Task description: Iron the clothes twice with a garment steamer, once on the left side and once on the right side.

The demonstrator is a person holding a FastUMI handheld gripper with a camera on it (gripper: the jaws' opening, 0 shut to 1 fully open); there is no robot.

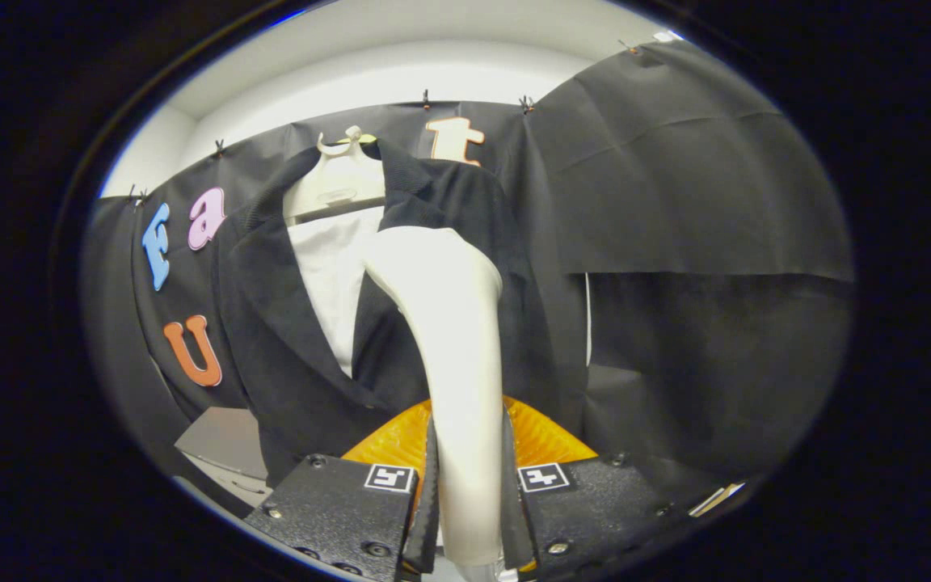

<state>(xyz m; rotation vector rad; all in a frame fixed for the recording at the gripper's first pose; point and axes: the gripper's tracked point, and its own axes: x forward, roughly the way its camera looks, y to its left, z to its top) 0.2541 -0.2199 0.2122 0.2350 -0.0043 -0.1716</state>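
the claw (465, 493) pinches the white steamer (453, 339) upright, its head against the hanging dark jacket (288, 339) just ahead.

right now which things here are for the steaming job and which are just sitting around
For the job:
- garment steamer, clamped between the hand-held gripper fingers
- dark jacket on a hanger
- white shirt under the jacket

Just about:
- grey box low beside the jacket
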